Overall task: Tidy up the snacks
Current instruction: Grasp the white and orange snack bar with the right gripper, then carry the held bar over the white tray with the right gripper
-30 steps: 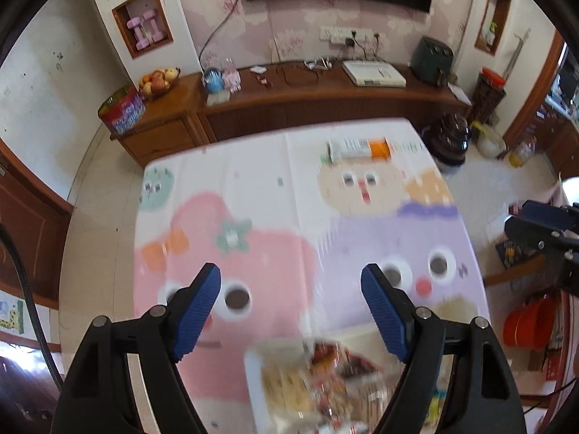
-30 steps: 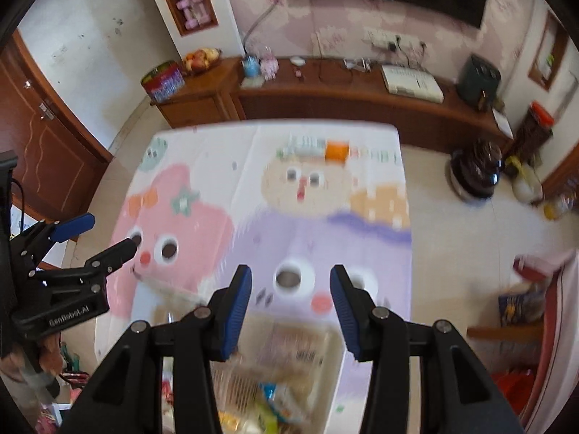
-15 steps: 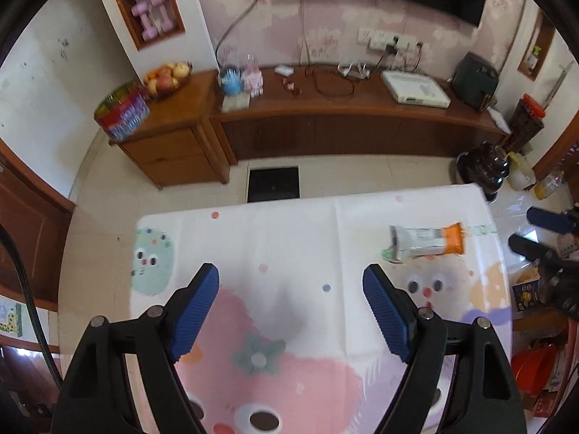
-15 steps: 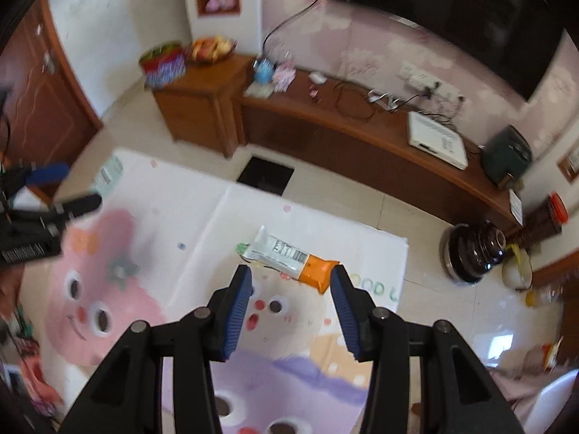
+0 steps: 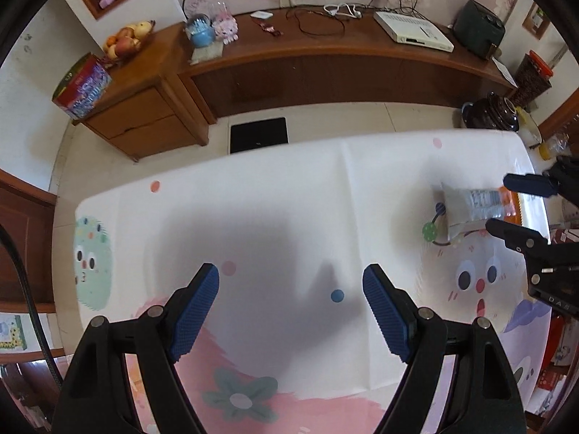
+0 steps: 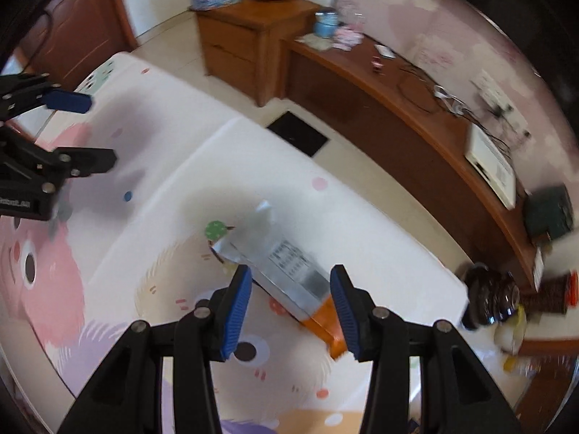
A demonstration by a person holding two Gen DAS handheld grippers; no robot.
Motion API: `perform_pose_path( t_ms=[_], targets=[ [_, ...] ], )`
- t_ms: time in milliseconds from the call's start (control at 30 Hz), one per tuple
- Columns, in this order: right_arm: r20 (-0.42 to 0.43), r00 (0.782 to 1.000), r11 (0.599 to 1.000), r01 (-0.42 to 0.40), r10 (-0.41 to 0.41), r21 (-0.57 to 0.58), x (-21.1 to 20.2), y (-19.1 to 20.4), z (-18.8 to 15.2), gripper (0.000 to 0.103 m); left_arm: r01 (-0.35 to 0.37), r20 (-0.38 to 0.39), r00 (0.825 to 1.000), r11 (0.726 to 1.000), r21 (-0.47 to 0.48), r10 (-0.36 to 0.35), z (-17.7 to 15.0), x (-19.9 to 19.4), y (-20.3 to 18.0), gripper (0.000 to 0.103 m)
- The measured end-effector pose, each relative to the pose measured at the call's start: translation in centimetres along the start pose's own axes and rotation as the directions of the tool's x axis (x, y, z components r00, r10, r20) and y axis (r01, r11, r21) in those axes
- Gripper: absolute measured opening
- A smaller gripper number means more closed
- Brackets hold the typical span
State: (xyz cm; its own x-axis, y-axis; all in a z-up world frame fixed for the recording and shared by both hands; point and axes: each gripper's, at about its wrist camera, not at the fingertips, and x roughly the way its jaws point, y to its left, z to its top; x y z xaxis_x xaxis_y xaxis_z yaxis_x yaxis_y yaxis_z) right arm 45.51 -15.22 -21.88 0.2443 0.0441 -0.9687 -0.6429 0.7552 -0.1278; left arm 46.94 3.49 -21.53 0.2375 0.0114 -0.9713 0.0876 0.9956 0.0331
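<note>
Snack packet (image 6: 286, 271): one silver packet with an orange end and a printed label was seen lying flat on the worktop (image 6: 152, 238), near its far right edge, set diagonally in the right wrist view; it was also seen at the right of the left wrist view (image 5: 474, 204).
Right tool (image 6: 289, 307): fingers were held apart, wider than the packet, with blue pads (image 6: 237, 311) on either side of the orange end; whether either pad touched the packet could not be told; no grip was seen.
Right tool, seen from the left wrist: it (image 5: 506, 204) was recorded at the right edge, one finger on each side of the packet.
Left tool (image 5: 291, 311): fingers were spread wide and nothing was held between them; it hung above a bare stretch of the cloth, well apart from the packet.
Left tool, seen from the right wrist: it (image 6: 94, 130) was recorded at the left edge, over the pink part of the cloth.
Worktop: it was covered by a white cloth printed with pastel cartoon faces and dots; a dark shadow was noted on it ahead of the left tool.
Background: a wooden sideboard (image 5: 325, 61) stood along the wall, carrying a fruit bowl (image 5: 125, 38), a red tin (image 5: 81, 86) and a white box (image 5: 412, 30).
Image quality: the right wrist view was blurred toward its right edge.
</note>
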Motion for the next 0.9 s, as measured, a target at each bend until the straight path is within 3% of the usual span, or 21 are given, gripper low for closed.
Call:
perform_pose_path(
  t_ms=[200, 233, 333, 433, 533, 633, 733, 833, 900],
  targets=[
    [-0.074, 0.995, 0.997, -0.076, 0.074, -0.029, 2.1, -0.4, 1.0, 0.046, 0.036, 0.001, 0.999, 0.999, -0.014, -0.036, -0.3, 0.7, 1.2, 0.081],
    [-0.077, 0.993, 0.996, -0.087, 0.085, -0.027, 2.2, -0.4, 1.0, 0.049, 0.037, 0.003, 0.999, 0.999, -0.018, -0.037, -0.3, 0.7, 1.3, 0.081],
    [-0.080, 0.994, 0.997, -0.080, 0.079, -0.011, 2.8, -0.6, 1.2, 0.062, 0.036, 0.005, 0.999, 0.999, -0.027, -0.036, -0.5, 0.9, 1.8, 0.081],
    [-0.135, 0.989, 0.998, -0.066, 0.064, -0.012, 4.2, -0.5, 1.2, 0.062, 0.035, 0.002, 0.999, 0.999, -0.033, -0.035, -0.4, 0.9, 2.0, 0.081],
    [-0.134, 0.987, 0.996, -0.083, 0.086, 0.026, 4.3, -0.7, 1.1, 0.061, 0.032, -0.003, 0.999, 0.999, -0.043, -0.032, -0.8, 1.0, 2.2, 0.081],
    [-0.105, 0.992, 0.995, -0.069, 0.076, 0.069, 3.7, -0.3, 0.4, 0.046, 0.030, -0.008, 1.000, 0.999, -0.042, -0.030, -1.3, 0.9, 2.1, 0.081],
    [-0.086, 0.993, 0.992, -0.067, 0.077, 0.107, 3.1, 0.4, -1.1, 0.040, 0.027, -0.008, 1.000, 0.999, -0.026, -0.027, -2.4, 0.3, 1.6, 0.081],
    [-0.063, 0.989, 0.982, -0.120, 0.130, 0.147, 2.2, 0.8, -2.9, 0.033, 0.026, -0.005, 1.000, 1.000, -0.009, -0.026, -3.7, -0.7, 1.0, 0.081],
    [-0.051, 0.992, 0.986, -0.112, 0.119, 0.125, 1.2, 1.7, -4.1, 0.031, 0.028, -0.005, 1.000, 1.000, 0.002, -0.028, -4.7, -1.6, 0.5, 0.081]
  ],
)
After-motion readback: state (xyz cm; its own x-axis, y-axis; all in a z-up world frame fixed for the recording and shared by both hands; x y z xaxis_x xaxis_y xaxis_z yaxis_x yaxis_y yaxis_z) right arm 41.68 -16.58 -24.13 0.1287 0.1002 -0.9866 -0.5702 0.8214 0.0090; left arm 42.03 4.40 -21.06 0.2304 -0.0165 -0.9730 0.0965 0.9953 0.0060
